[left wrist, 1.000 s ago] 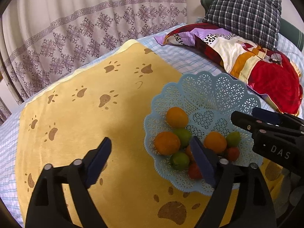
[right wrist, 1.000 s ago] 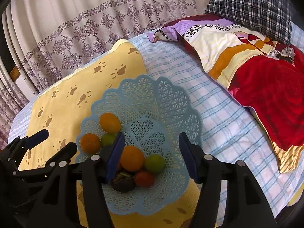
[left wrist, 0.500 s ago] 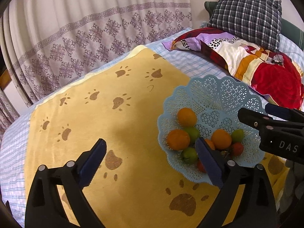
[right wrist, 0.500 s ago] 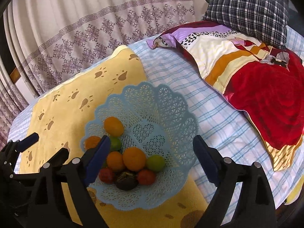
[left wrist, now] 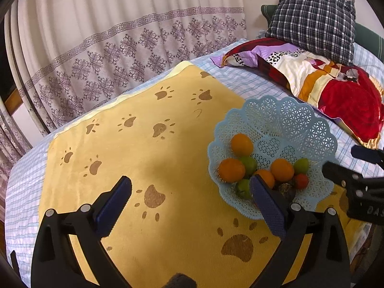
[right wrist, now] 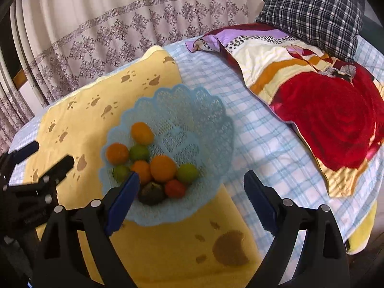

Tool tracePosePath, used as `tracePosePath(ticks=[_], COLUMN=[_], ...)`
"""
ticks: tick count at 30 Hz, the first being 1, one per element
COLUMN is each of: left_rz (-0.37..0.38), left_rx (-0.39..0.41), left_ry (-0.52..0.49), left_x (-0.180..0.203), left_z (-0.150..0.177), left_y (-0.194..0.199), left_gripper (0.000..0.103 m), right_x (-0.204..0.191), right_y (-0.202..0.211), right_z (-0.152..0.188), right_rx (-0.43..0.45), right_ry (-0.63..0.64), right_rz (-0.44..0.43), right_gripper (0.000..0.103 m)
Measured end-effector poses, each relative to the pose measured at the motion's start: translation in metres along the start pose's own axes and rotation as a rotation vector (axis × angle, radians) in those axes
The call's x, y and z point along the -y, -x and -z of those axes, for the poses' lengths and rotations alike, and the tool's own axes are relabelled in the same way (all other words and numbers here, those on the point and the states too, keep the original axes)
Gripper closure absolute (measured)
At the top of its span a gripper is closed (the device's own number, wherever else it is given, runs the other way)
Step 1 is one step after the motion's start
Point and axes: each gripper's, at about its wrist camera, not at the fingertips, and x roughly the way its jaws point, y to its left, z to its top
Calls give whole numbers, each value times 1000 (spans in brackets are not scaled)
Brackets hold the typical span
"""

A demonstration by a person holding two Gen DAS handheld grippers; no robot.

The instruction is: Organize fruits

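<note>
Holding both grippers released and empty, your left gripper, its jaws opening, hovers over the yellow paw-print blanket; your right gripper hangs above the blue basket of fruits, one dark, perhaps overripe.

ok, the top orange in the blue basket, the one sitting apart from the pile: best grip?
Take the top orange across its widest part, coming down from above. It is round and lies alone on the basket floor. Only a green fruit sits close, on its near side, so put the fingers on its left and right flanks. The right gripper is empty, probably the closer one.
</note>
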Motion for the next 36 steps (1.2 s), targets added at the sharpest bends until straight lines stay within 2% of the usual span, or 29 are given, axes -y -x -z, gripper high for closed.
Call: tracePosePath(ticks=[7,36], left_rz=[-12,0], left_rx=[-4,-34], left_ry=[2,-23], left_x=[0,5], left_z=[3,9], left_y=[4,-1], left_gripper=[5,5], right_x=[-1,-10], right_y=[-2,-4], right_z=[10,12], right_rx=[-17,2], right_ry=[1,65], right_rz=[-5,10], right_gripper=[11,11])
